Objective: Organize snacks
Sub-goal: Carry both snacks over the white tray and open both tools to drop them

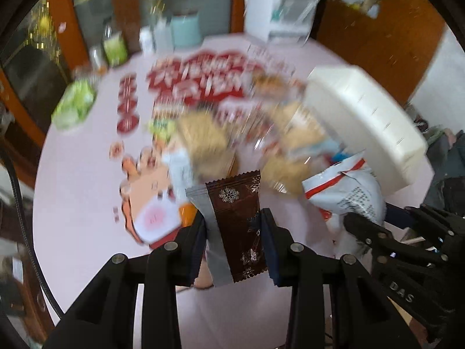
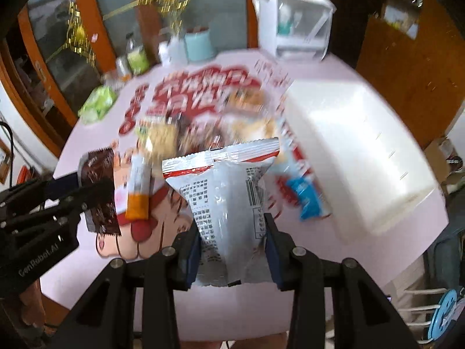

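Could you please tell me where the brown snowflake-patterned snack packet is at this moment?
The brown packet is clamped upright in the left gripper, raised off the pink table; the right wrist view shows it at far left, beside the orange-and-white packet.

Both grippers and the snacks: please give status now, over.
Left gripper shut on brown snowflake packet. Right gripper shut on white-and-red packet. More snacks loose on pink table; white bin at right, path clear.
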